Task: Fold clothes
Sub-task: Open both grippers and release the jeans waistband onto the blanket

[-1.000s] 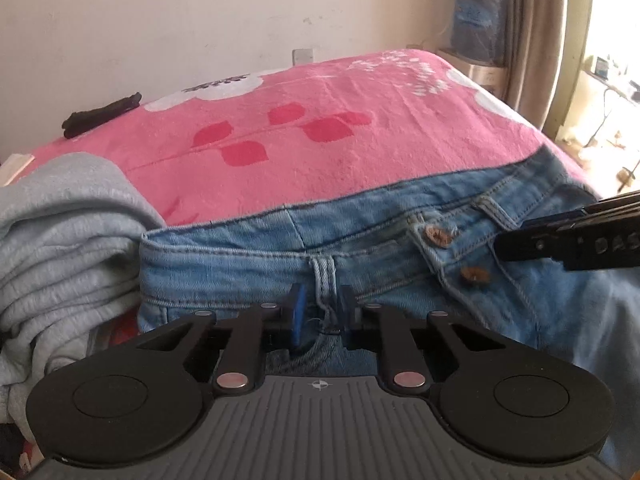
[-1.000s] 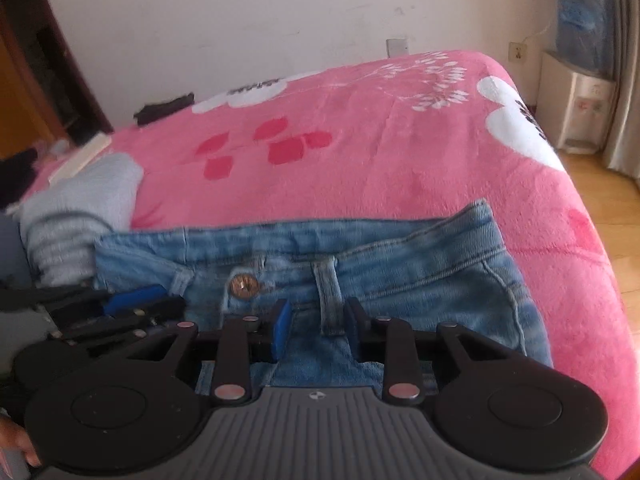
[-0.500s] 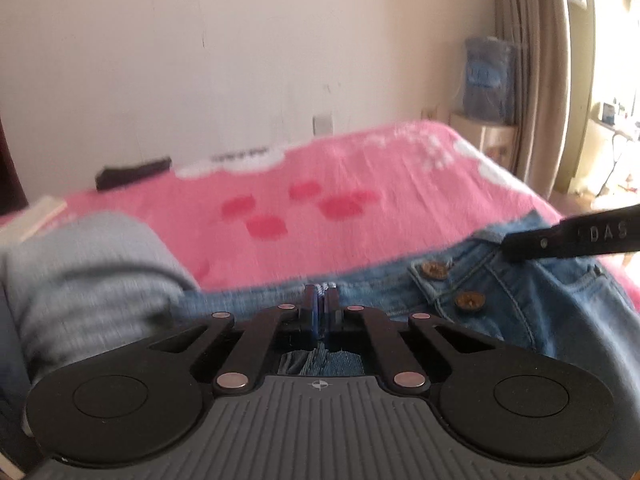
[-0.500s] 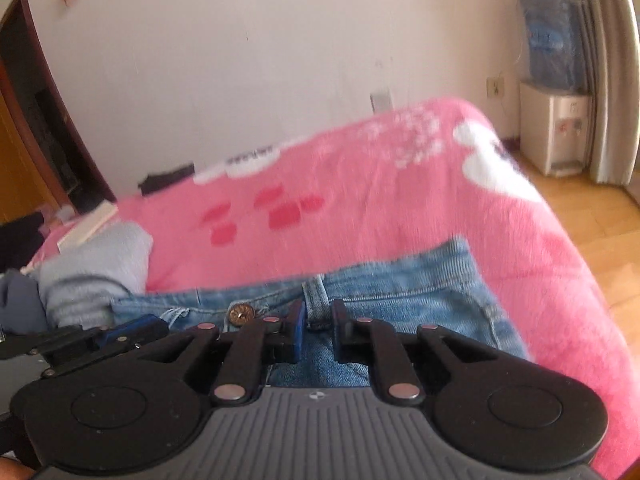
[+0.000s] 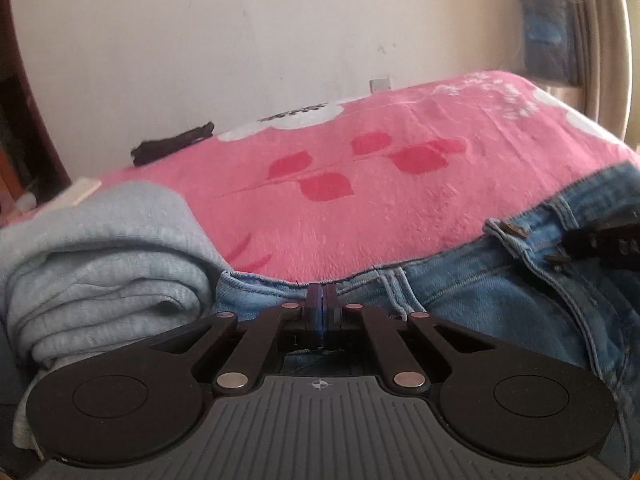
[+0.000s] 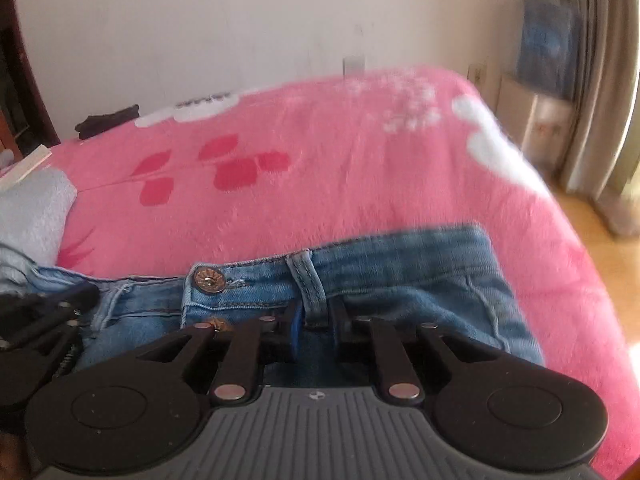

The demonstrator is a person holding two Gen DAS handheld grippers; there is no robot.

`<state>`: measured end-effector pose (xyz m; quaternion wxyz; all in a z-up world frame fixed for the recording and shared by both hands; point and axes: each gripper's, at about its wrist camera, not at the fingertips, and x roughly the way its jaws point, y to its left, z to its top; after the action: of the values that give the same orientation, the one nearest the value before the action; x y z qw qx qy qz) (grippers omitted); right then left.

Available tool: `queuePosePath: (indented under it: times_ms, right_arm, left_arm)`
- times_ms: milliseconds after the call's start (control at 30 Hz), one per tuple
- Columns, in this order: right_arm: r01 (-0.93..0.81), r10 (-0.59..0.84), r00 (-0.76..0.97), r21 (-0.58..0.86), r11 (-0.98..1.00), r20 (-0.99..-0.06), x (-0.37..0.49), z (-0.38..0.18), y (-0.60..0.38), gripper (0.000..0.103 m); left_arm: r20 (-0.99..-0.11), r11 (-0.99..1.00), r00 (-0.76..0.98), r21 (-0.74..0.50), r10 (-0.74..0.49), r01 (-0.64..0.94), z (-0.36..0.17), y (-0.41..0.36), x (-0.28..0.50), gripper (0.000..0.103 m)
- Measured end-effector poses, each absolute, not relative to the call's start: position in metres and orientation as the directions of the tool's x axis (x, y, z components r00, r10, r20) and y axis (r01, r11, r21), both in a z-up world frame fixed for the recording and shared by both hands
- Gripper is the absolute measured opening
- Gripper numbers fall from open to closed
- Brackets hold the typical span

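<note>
Along the jeans point(image 5: 500, 304) waistband, left gripper point(image 5: 322, 300) jaws pinched denim, right gripper point(image 6: 314, 320) jaws narrowly straddled a belt loop point(image 6: 310, 280); looked like grabbing, then lifting evenly.

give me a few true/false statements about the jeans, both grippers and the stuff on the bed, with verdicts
1. The left gripper is shut on the jeans waistband. True.
2. The right gripper is shut tight with nothing between its fingers. False: its fingers stand apart around a belt loop.
3. A folded pale blue sweater lies left of the jeans. True.
4. The blanket is plain green. False: it is pink with red and white patterns.
5. The jeans' top button is visible. True.
</note>
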<state>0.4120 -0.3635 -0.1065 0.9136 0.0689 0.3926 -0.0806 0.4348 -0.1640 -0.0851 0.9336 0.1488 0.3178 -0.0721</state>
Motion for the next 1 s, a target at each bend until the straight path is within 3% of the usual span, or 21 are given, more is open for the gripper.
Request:
queuePosePath:
  times_ms: [67, 100, 133, 200, 267, 467, 600, 833, 1000]
  right_arm:
    - [0.207, -0.081, 0.669, 0.081, 0.975, -0.739, 0.413, -0.101, -0.366, 0.016]
    - [0.220, -0.064, 0.664, 0.112, 0.969, -0.745, 0.413, -0.098, -0.371, 0.018]
    - [0.237, -0.035, 0.670, 0.169, 0.957, -0.742, 0.409, -0.093, -0.378, 0.020]
    - [0.270, 0.028, 0.695, 0.296, 0.916, -0.719, 0.397, -0.083, -0.394, 0.033]
    - [0.285, 0.074, 0.721, 0.391, 0.875, -0.689, 0.383, -0.072, -0.409, 0.038]
    - [0.231, 0.145, 0.774, 0.487, 0.842, -0.616, 0.316, -0.022, -0.441, 0.038]
    - [0.177, 0.203, 0.790, 0.532, 0.828, -0.578, 0.236, 0.017, -0.448, 0.038]
    - [0.160, 0.220, 0.747, 0.492, 0.856, -0.627, 0.094, 0.037, -0.419, 0.041]
    - [0.077, 0.265, 0.746, 0.474, 0.877, -0.611, 0.126, 0.036, -0.372, 0.042]
  left_arm:
    - [-0.637, 0.954, 0.767, 0.180, -0.071, 0.238, -0.074, -0.158, 0.435, 0.016]
    - [-0.648, 0.960, 0.754, 0.128, -0.108, 0.248, -0.067, -0.152, 0.435, 0.030]
    - [-0.649, 0.964, 0.749, 0.090, -0.132, 0.248, -0.061, -0.146, 0.434, 0.034]
    - [-0.644, 0.963, 0.744, 0.036, -0.181, 0.266, -0.046, -0.133, 0.425, 0.034]
    - [-0.643, 0.957, 0.731, -0.009, -0.228, 0.290, -0.031, -0.119, 0.415, 0.036]
    - [-0.663, 0.915, 0.650, -0.140, -0.371, 0.379, 0.020, -0.047, 0.355, 0.047]
    - [-0.687, 0.913, 0.633, -0.112, -0.357, 0.393, 0.039, 0.003, 0.296, 0.052]
    - [-0.740, 0.926, 0.583, -0.144, -0.335, 0.349, 0.015, 0.060, 0.198, 0.053]
    - [-0.752, 0.963, 0.606, -0.155, -0.259, 0.219, -0.013, 0.070, 0.178, 0.053]
